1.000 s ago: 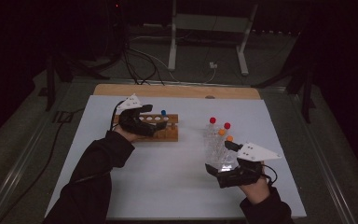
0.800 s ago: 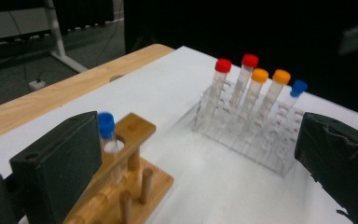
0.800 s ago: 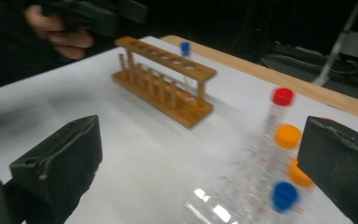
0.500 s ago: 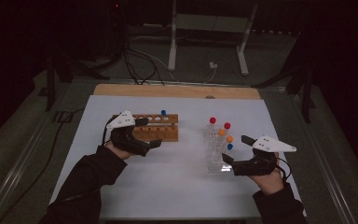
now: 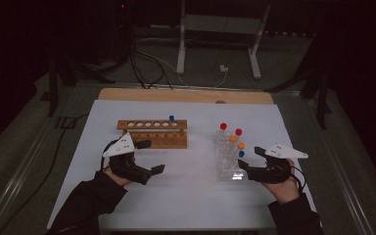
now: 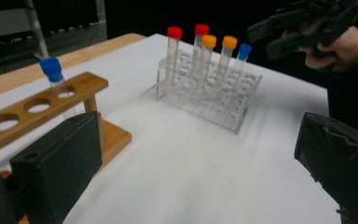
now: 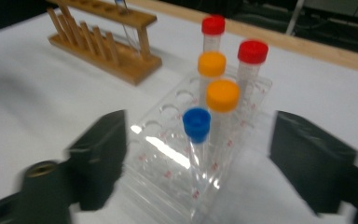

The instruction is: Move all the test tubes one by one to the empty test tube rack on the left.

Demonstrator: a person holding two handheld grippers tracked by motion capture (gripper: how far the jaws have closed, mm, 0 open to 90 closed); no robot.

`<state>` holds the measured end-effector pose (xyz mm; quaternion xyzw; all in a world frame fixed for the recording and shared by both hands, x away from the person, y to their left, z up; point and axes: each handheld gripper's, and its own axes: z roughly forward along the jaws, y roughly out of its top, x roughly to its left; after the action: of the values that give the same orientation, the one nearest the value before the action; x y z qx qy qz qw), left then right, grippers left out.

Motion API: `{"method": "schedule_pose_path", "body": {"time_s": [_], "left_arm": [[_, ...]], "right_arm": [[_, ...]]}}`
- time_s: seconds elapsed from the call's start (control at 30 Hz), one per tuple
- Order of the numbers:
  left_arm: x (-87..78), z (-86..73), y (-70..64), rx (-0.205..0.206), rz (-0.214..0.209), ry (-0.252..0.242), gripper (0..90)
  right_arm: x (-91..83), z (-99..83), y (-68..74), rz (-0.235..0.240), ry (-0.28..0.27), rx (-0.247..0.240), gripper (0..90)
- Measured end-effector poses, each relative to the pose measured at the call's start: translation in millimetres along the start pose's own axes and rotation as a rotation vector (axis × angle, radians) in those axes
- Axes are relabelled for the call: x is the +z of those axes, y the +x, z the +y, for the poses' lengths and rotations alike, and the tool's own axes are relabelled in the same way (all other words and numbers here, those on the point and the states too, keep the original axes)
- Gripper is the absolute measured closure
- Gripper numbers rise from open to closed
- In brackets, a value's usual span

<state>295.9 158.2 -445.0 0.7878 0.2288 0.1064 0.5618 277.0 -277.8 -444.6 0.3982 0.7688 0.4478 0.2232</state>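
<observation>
Wood, clear plastic, matt black

The left rack (image 5: 154, 133) is smooth wood; the right rack (image 7: 177, 154) glossy clear plastic; tube caps (image 7: 222, 95) matt plastic; the surface (image 5: 191, 196) matt white.

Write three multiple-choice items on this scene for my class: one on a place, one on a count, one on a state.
1. Where does the lone blue tube stand?
A. wooden rack
B. flat on the table
C. clear rack

2. How many tubes does the clear rack hold?
A. three
B. five
C. eight

3. How is the right hand-held gripper?
A. shut on a tube
B. lying on the table
C. open, empty

Key:
1 A, it stands in the wooden rack's end hole.
2 B, two red, two orange, one blue cap.
3 C, the jaws stand wide apart either side of the blue-capped tube, touching nothing.
</observation>
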Motion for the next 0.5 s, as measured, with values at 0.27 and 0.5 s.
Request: {"method": "schedule_pose_path", "body": {"time_s": [0.27, 0.5], "left_arm": [[-4.4, -6.6, -2.3, -0.003, 0.007, 0.004, 1.6], [-3.9, -8.5, -3.8, -0.001, 0.002, 0.008, 1.6]], "right_arm": [[10.3, -6.5, -4.6, -0.001, 0.087, 0.004, 46.8], [16.2, -9.5, -4.7, -0.003, 0.148, -0.012, 63.7]]}}
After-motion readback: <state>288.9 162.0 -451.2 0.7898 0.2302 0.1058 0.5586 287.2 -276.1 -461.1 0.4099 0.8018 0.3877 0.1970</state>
